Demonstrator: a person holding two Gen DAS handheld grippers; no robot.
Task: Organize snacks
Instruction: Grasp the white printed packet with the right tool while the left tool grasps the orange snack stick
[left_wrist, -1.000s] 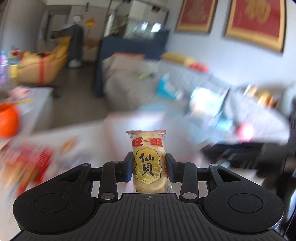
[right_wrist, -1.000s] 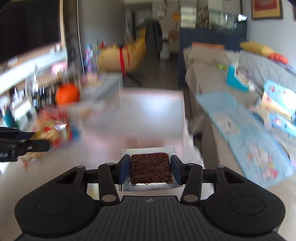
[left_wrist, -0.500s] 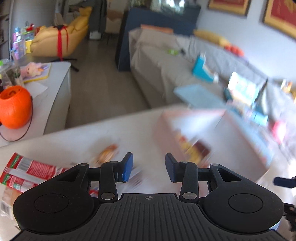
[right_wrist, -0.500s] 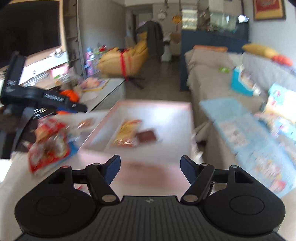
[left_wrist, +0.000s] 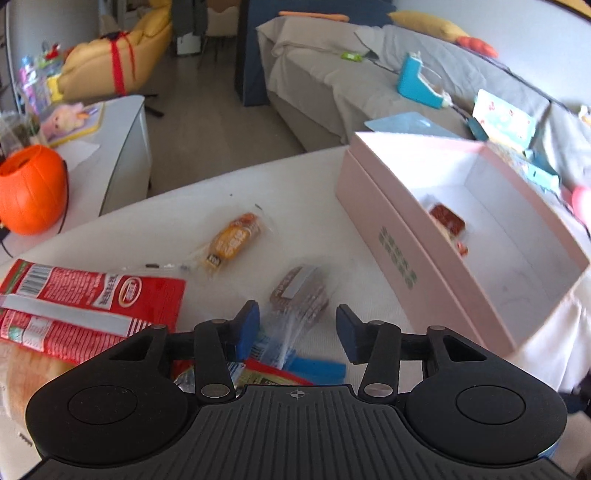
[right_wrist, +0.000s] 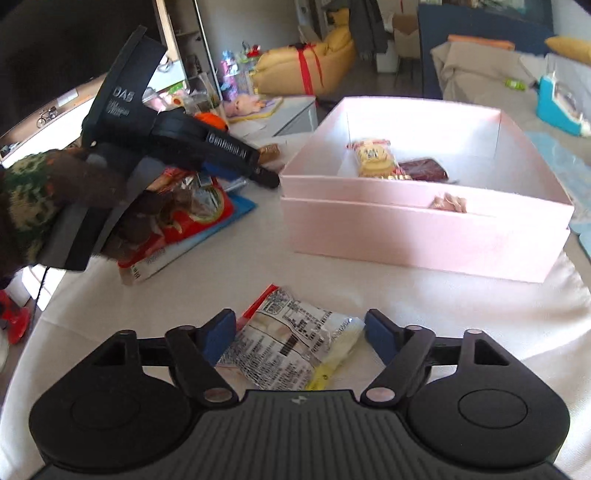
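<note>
My left claw (left_wrist: 297, 326) gapes over a brown wafer packet (left_wrist: 300, 293) on the surface (left_wrist: 306, 218). My right claw (right_wrist: 300, 334) is spread wide around a white snack packet (right_wrist: 291, 349). Ahead of both, the pink box (right_wrist: 417, 229) holds a rice cracker (right_wrist: 373, 159) beside a dark snack square (right_wrist: 423, 169).

Black handheld grippers with blue pads

The left gripper (left_wrist: 297, 334) and right gripper (right_wrist: 300, 338) share ribbed black bodies, silver screws and round side discs; a camouflage-knit sleeve (right_wrist: 27, 192) shows.

The left claw (right_wrist: 258, 173), seen to the left of the right claw, says "DAS". Other words are too blurry to read.
</note>
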